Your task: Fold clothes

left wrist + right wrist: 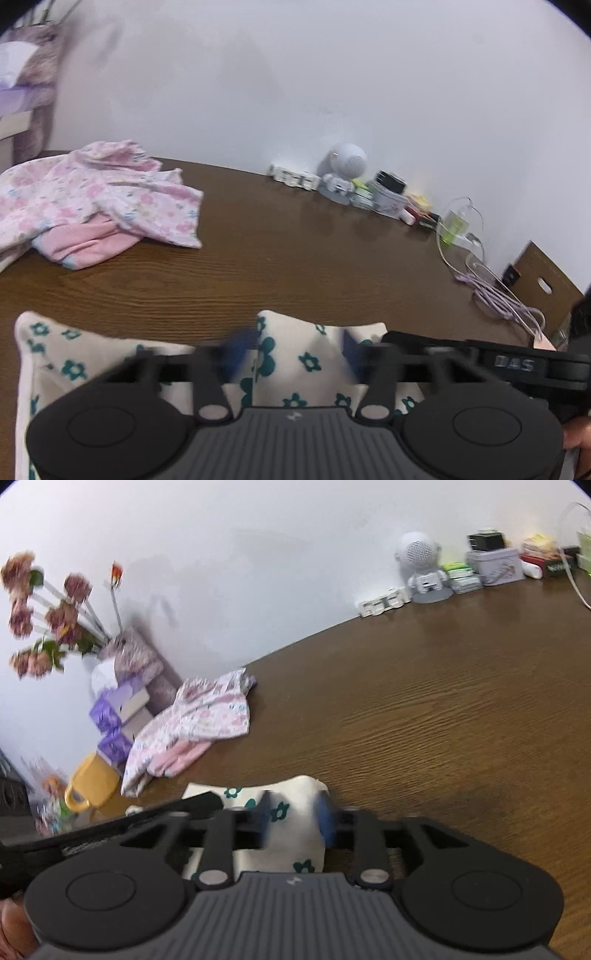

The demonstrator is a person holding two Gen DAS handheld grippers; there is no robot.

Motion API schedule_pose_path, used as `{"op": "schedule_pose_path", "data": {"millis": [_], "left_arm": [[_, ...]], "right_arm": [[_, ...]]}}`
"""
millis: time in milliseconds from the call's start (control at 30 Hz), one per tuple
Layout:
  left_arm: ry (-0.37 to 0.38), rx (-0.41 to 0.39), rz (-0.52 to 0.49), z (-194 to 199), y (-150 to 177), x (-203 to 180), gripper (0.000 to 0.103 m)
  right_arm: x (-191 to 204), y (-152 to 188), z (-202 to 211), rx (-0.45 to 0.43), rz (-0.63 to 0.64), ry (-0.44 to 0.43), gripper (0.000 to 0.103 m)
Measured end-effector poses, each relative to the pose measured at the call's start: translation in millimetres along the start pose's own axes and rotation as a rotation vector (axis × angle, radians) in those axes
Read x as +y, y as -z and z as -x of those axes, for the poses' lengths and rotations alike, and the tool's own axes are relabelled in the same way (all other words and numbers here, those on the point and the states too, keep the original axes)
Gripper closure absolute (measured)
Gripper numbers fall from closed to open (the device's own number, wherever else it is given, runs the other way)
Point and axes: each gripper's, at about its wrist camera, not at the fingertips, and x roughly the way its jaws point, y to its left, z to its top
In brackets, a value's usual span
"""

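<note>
The left gripper (291,354) is pointing forward and slightly downward, its blue-padded fingers (236,354) standing apart and blurred. Whether the pads are pressing on anything cannot be told from the blur. The right gripper (295,818) is tilting down in the same way, its blue fingertips (325,818) spread a moderate way apart, also smeared. Its black body is showing at the right edge of the left wrist view, close alongside. A bit of a hand (13,928) is showing at the lower left corner of the right wrist view.
</note>
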Motion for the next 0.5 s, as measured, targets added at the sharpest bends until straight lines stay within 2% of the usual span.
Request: {"op": "schedule_pose_path", "data": {"millis": [33, 67, 100, 133, 167, 233, 267, 300, 333, 367, 400, 433, 500], "left_arm": [[0.002, 0.001, -0.002, 1, 1, 0, 0.042], [0.003, 0.001, -0.004, 2, 1, 1, 0.068], [0.005, 0.002, -0.007, 3, 2, 1, 0.079], [0.002, 0.004, -0.008, 3, 2, 1, 0.078], [-0.003, 0.004, -0.007, 3, 3, 1, 0.076], [-0.013, 0.004, 0.013, 6, 5, 3, 0.055], [-0.028, 0.001, 0.024, 8, 6, 4, 0.036], [-0.034, -0.002, 0.020, 10, 7, 5, 0.037], [-0.036, -0.004, 0.012, 13, 8, 5, 0.041], [-0.015, 0.000, 0.000, 14, 9, 5, 0.060], [0.002, 0.009, -0.011, 13, 10, 4, 0.075], [0.016, 0.019, -0.022, 12, 11, 3, 0.074], [0.015, 0.020, -0.020, 11, 12, 3, 0.073]], "right_arm": [[-1, 1, 2, -0.005, -0.004, 0.003, 0.055], [-2, 3, 4, -0.010, -0.008, 0.006, 0.056], [-2, 5, 4, -0.003, -0.007, 0.005, 0.063], [-3, 6, 3, 0.012, -0.011, -0.008, 0.082], [-4, 8, 2, 0.026, -0.014, -0.020, 0.084], [-3, 9, 3, 0.019, -0.016, -0.011, 0.082], [-2, 10, 4, 0.016, -0.016, -0.006, 0.080], [-3, 11, 5, 0.014, -0.020, 0.000, 0.069], [-4, 12, 6, 0.013, -0.024, 0.006, 0.065], [-5, 13, 6, 0.018, -0.025, 0.003, 0.066], [-4, 14, 5, 0.022, -0.020, -0.002, 0.076], [-3, 14, 5, 0.025, -0.015, -0.007, 0.079], [-2, 16, 4, 0.032, -0.005, -0.016, 0.078]]}}
